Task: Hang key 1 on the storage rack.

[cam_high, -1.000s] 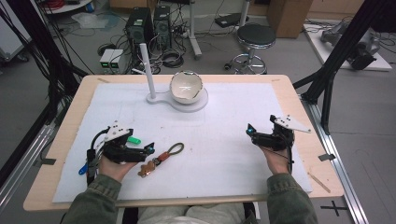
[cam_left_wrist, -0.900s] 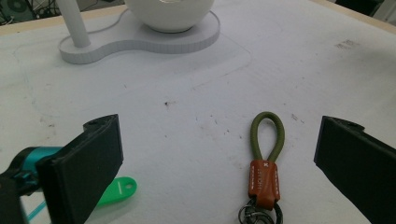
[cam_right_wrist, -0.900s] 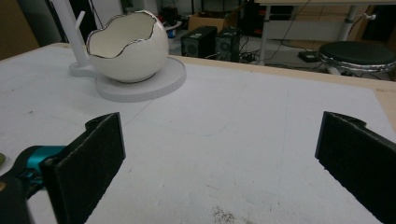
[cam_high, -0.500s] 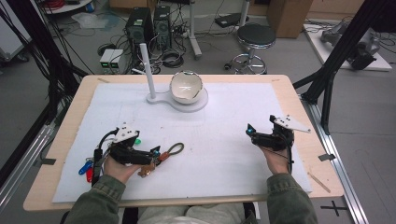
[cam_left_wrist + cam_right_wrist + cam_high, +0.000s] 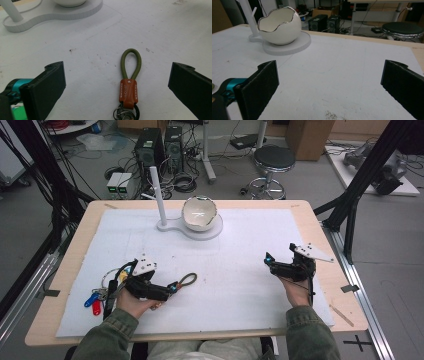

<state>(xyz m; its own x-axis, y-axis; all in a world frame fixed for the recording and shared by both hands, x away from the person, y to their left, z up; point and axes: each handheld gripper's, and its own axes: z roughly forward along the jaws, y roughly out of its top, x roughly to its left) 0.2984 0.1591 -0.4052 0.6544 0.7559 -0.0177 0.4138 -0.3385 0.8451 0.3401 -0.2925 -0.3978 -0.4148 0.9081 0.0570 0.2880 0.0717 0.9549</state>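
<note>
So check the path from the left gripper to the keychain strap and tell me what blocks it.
Nothing visible does. The left gripper is open, and the keychain strap lies flat between its jaws on the bare white mat.

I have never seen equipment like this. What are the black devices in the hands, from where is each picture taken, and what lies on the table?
A person sits at a table covered with a white sheet and holds a hand-operated claw in each hand; there is no robot arm. The high view looks down from above: the left claw is at the left and the right claw at the right. The other two pictures come from small cameras on the claws, so each shows its own two black jaws standing wide apart. Both claws are open and hold nothing. Between the left jaws lies a key strap with a green cord loop and a brown leather tab. Farther back an egg-shaped white bowl sits on a white stand with a post.
</note>
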